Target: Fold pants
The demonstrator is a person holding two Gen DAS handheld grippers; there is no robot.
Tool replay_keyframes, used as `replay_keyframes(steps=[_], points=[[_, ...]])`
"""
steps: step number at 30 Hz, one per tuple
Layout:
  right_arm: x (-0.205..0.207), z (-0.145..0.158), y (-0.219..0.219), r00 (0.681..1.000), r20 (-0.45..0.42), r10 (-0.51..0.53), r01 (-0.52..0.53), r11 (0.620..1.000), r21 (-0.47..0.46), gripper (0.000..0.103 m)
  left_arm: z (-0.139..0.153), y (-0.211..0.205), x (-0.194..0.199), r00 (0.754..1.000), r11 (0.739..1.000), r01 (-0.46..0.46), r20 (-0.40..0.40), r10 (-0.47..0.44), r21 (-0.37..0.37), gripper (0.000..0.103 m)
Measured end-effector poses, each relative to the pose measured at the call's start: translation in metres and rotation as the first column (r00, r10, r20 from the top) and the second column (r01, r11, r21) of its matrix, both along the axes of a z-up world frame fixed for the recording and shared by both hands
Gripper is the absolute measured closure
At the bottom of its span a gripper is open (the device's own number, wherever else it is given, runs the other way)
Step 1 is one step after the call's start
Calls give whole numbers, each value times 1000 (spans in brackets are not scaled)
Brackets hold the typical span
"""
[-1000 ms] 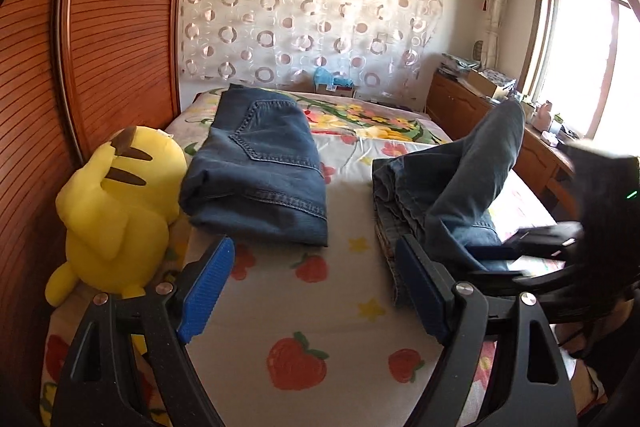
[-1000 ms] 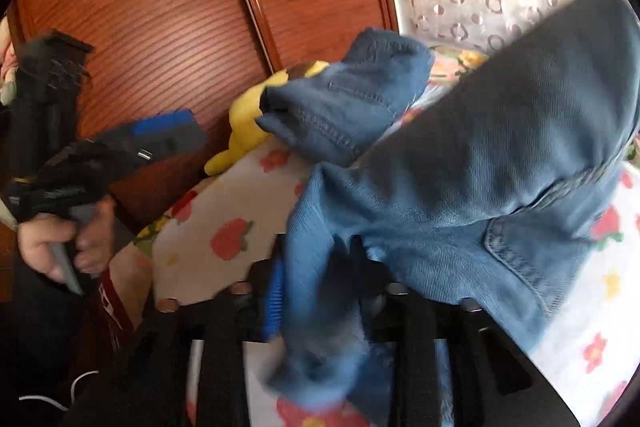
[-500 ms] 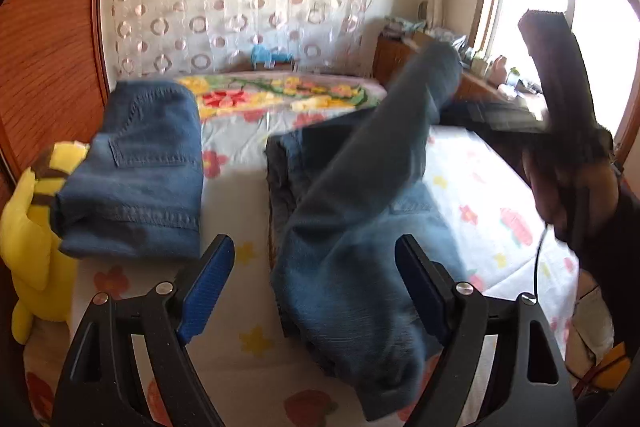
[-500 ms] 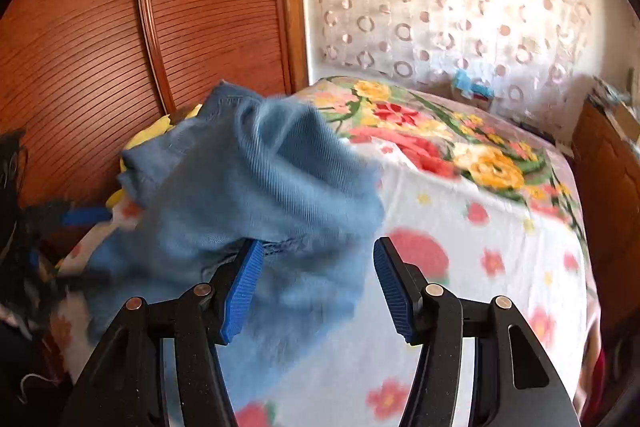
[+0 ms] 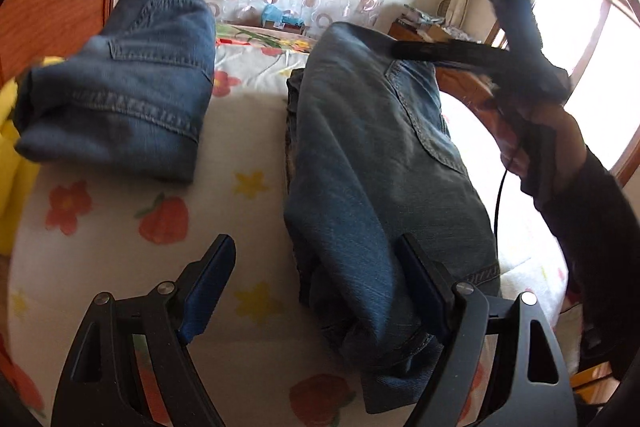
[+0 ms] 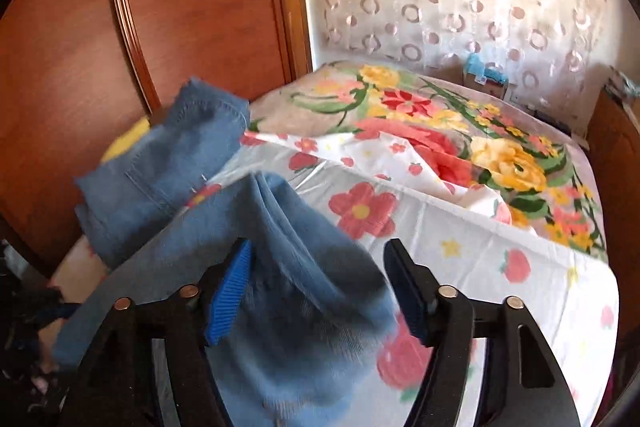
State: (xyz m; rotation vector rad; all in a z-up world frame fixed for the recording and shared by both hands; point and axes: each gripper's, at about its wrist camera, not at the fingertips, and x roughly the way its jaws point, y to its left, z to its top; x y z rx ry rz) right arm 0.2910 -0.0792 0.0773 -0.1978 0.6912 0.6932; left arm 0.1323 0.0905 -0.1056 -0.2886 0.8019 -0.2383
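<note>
Bed [image 5: 248, 131] w/ flowery sheet | left claw [image 5: 316, 287] gaping, jeans [image 5: 372, 163] at its 1 o'clock | right claw [image 6: 320, 291] opening, denim loose between the pads

Both grippers are black with silver screws and blue ribbed pads [image 6: 230, 291]; a dark sleeve [image 5: 592, 227] and a thin black cable [image 5: 498, 203] show.

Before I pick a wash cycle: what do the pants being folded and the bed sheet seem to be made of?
Pants being folded: blue denim by the look, matte and faded, with contrast seam stitching and a sewn patch pocket. Bed sheet: thin woven fabric, probably cotton or a blend, white with printed strawberries and flowers, and a slight sheen; the exact fibre cannot be told.
</note>
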Motion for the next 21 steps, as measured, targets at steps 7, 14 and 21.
replay_keyframes(steps=[7,14,21], points=[[-6,-39,-35,990,-143,5,-1,1000,31,16,-1,-2,-4,999,996,42,18,-41,-77,50],[15,-58,-12,962,-253,103,-75,990,117,40,8,-8,-12,996,995,77,54,-74,-61,79],[-20,-2,-11,988,-54,146,-136,978,160,79,48,3,-33,986,995,60,162,-46,-81,83]])
